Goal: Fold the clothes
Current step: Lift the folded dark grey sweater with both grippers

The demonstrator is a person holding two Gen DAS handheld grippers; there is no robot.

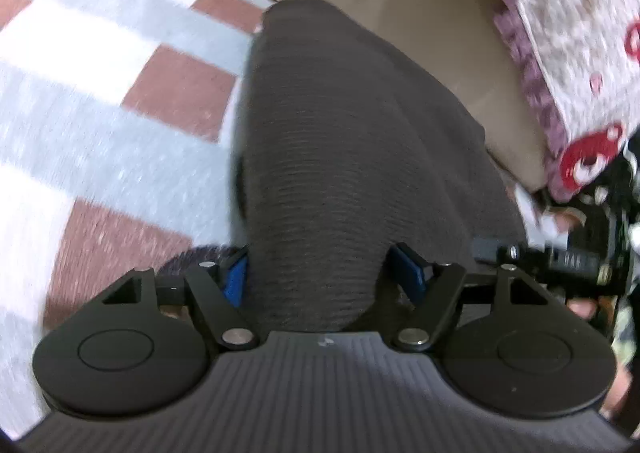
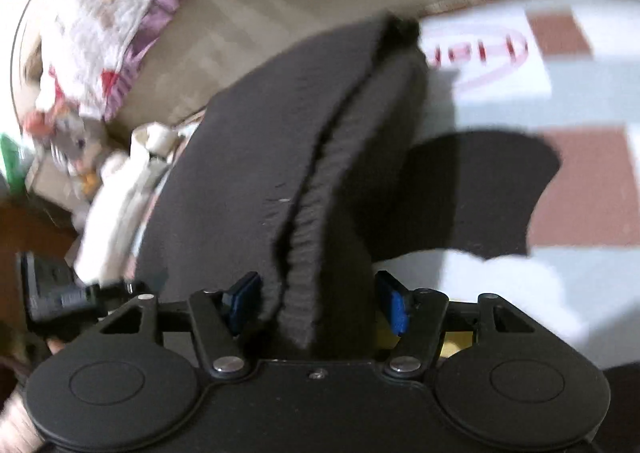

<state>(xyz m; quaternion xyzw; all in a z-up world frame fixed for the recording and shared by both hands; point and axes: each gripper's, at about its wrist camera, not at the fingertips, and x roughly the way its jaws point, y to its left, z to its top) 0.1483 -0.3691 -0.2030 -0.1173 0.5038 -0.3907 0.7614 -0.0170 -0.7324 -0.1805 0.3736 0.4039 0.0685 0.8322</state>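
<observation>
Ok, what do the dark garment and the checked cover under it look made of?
Dark garment: looks like a thick, matte knit, maybe fleece or wool; fine ribbing shows across it and its folded edge is bulky. Checked cover: seems a soft woven or printed cotton, matte, with white, grey and brown squares; blur leaves the weave unclear.

Both views are evenly, softly lit, with no glare. Motion blur smears the checked blanket (image 1: 100,101) at the left of the left wrist view and the floral quilt (image 2: 108,13) at the upper left of the right wrist view. Fisheye distortion bends the edges and darkens the corners. The dark garment (image 2: 280,141) casts a hard shadow at centre right.
</observation>
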